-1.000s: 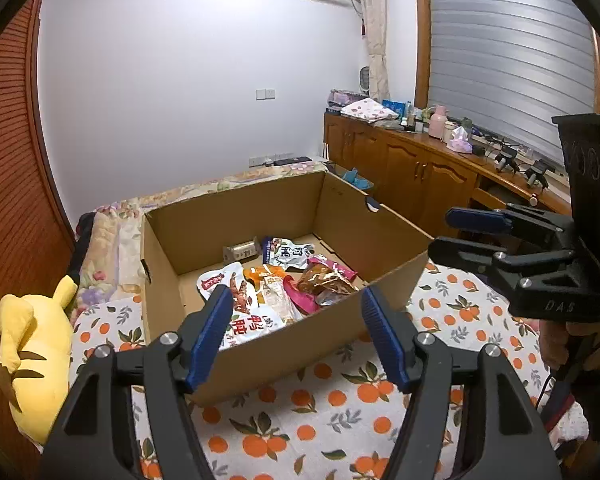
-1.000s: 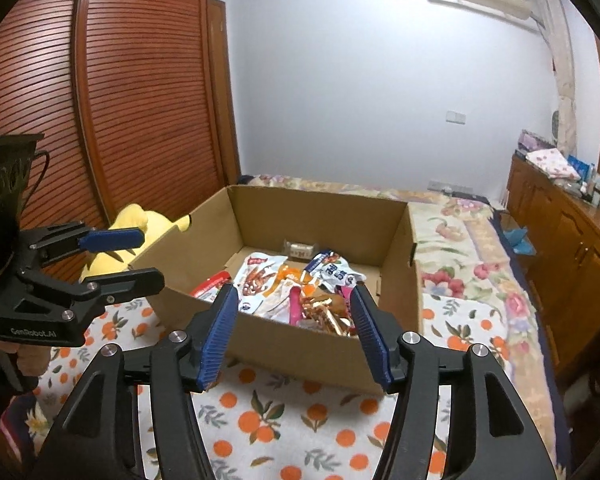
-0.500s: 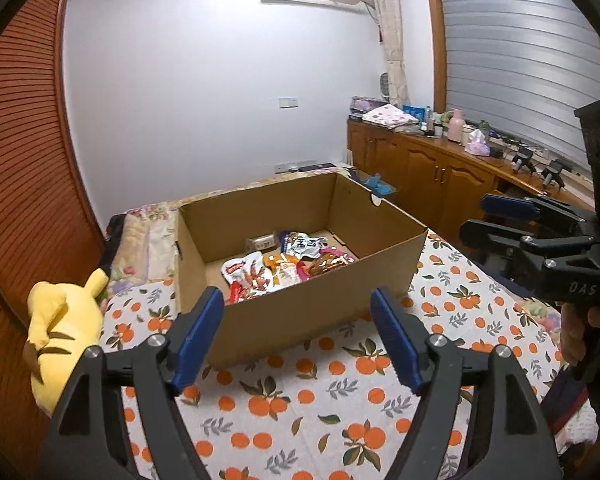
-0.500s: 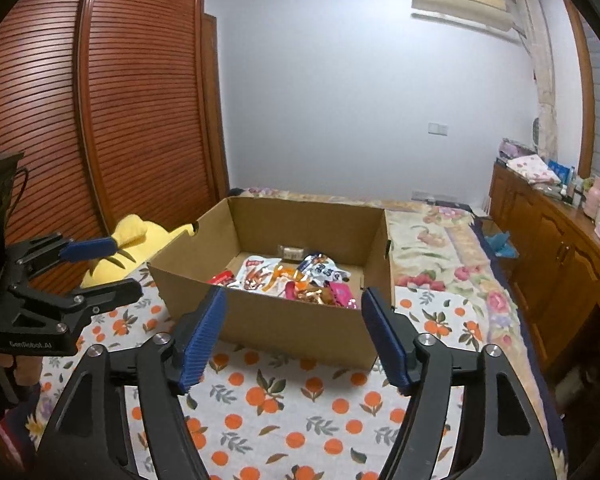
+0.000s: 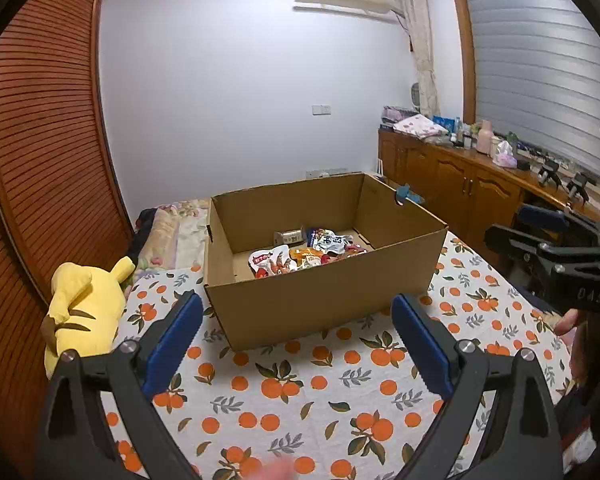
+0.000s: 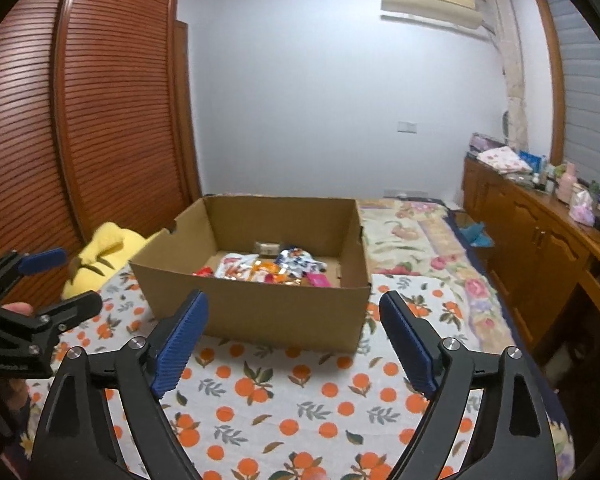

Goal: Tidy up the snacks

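Open brown cardboard box [image 5: 324,296] holding mixed snack packets [image 5: 300,250] sits beyond both grippers. Left gripper [image 5: 296,344] and right gripper [image 6: 294,338]: jaws opening wide, nothing between them.

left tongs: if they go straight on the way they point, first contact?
Probably the near wall of the open brown cardboard box, centred ahead of the empty, opening left tongs; depth is unclear, so the orange-print cloth might come first.

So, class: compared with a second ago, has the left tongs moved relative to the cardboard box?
Yes. The left tongs has pulled back from the cardboard box: its blue tips now sit short of the near wall, over the orange-print cloth, jaws opening, empty.
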### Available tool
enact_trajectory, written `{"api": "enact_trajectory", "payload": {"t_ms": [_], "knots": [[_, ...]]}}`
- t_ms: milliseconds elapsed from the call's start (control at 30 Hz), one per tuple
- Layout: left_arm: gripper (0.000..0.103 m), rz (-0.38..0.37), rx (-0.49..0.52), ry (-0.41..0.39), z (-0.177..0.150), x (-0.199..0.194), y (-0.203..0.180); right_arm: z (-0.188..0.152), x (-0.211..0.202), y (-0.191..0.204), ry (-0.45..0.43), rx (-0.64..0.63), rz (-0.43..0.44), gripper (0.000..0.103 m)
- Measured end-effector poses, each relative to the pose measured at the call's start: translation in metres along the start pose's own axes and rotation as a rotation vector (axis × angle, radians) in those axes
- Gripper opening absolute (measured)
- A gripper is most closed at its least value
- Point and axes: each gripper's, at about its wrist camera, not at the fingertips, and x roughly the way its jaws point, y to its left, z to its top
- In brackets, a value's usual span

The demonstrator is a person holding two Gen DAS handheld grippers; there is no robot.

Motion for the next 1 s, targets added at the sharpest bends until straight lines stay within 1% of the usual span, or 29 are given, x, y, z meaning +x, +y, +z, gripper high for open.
{"api": "enact_trajectory", "payload": {"t_ms": [100, 167, 433, 700, 1000], "knots": [[0.101, -0.013, -0.022, -0.011, -0.003, -0.002, -0.001, -0.006, -0.001, 0.000, -0.005, 0.014, -0.001, 0.092], [0.102, -0.018, -0.028, -0.007, -0.005, -0.002, -0.002, -0.009, -0.001, 0.002, -0.004, 0.011, -0.016, 0.093], [0.102, -0.001, -0.061, -0.024, -0.013, -0.009, 0.001, -0.015, -0.006, 0.001, -0.019, 0.041, -0.043, 0.095], [0.102, 0.035, -0.061, -0.023, -0.019, -0.011, 0.003, -0.023, -0.012, 0.001, -0.021, 0.053, -0.079, 0.096], [0.102, 0.041, -0.068, -0.021, -0.022, -0.011, 0.006, -0.026, -0.017, 0.002, -0.030, 0.052, -0.100, 0.096]]}}
